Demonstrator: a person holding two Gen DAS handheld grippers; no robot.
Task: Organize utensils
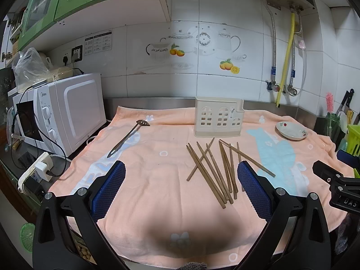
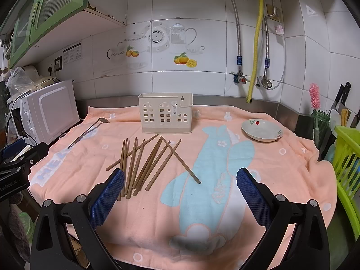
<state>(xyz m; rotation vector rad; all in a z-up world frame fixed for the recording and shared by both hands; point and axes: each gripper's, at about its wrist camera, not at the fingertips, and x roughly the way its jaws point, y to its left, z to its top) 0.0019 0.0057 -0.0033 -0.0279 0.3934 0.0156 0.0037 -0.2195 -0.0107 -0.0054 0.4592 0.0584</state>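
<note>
Several wooden chopsticks (image 1: 213, 168) lie in a loose pile on a peach towel (image 1: 157, 191), also in the right wrist view (image 2: 144, 164). A cream utensil holder (image 1: 218, 117) stands upright behind them near the wall, also seen in the right wrist view (image 2: 165, 113). A metal slotted spoon (image 1: 130, 135) lies to the left, also in the right wrist view (image 2: 90, 130). My left gripper (image 1: 181, 175) is open and empty, just in front of the pile. My right gripper (image 2: 180, 182) is open and empty, over the towel to the pile's right.
A small white dish (image 2: 262, 130) sits at the towel's right back. A white microwave (image 1: 67, 110) stands on the left with a power strip (image 1: 36, 173) below. A green rack (image 2: 347, 168) and a jar with knives (image 2: 321, 121) are on the right.
</note>
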